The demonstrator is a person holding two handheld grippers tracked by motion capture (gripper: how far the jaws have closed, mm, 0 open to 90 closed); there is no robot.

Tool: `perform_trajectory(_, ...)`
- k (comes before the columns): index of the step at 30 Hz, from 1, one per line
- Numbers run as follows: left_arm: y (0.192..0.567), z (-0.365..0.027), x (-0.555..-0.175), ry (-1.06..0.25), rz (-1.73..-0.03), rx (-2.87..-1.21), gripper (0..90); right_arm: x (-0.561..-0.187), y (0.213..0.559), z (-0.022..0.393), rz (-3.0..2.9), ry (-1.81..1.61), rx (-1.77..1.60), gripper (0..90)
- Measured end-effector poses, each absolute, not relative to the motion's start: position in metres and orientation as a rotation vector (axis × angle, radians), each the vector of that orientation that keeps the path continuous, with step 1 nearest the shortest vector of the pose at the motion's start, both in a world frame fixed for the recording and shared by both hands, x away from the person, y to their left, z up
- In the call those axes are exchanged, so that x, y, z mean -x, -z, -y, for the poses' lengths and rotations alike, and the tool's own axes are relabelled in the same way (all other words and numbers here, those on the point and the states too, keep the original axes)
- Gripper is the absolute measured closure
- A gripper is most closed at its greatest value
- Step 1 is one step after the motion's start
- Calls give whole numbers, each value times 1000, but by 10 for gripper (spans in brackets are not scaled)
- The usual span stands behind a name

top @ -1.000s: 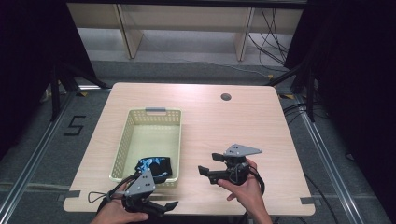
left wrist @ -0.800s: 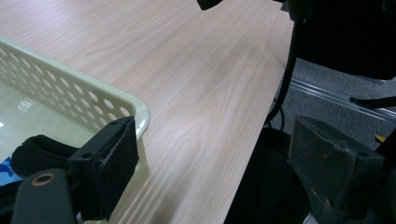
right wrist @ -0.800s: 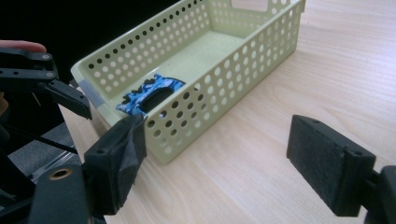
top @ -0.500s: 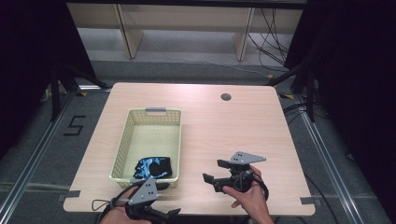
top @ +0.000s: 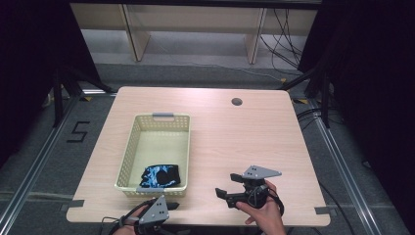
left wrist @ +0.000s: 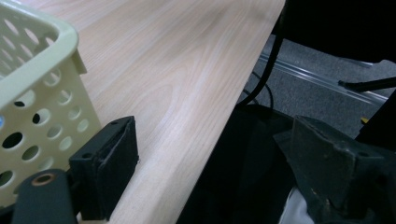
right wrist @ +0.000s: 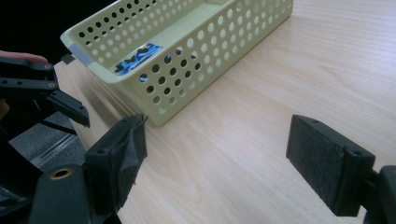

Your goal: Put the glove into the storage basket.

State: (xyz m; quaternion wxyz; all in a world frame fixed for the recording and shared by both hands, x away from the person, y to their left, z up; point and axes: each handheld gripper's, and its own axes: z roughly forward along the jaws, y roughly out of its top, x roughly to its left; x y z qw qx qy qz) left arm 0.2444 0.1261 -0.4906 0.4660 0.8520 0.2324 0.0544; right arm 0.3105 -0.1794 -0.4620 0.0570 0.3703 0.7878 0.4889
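Both my grippers sit low at the near table (top: 244, 137) edge: left gripper (top: 169, 205) just below the basket's (top: 128, 152) front wall, jaws spread wide and empty; right gripper (top: 229, 188) over bare wood, angled toward the basket, jaws wide apart too. Black-and-blue cloth (top: 160, 175) lies in the basket's near end. My right gripper view catches it through the holes (right wrist: 135, 58).
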Motion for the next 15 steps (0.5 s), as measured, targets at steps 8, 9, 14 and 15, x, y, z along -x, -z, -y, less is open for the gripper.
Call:
perform_trajectory(8,495,-131,-245,-146,-576,-2111,151,-299,464,182,-2414,-1477,-1118,202)
perform_trajectory(9,495,-131,-245,-146,-576,-2111,151,-296,465,180,-2397,-1493,-1152,198)
perform_trajectory(14,497,-134,-246,-160,-557,-2128,151,-289,467,181,-2407,-1480,-1167,181)
perform_trajectory(15,498,-134,-245,-133,-584,-2116,151,-288,468,181,-2401,-1488,-1152,179)
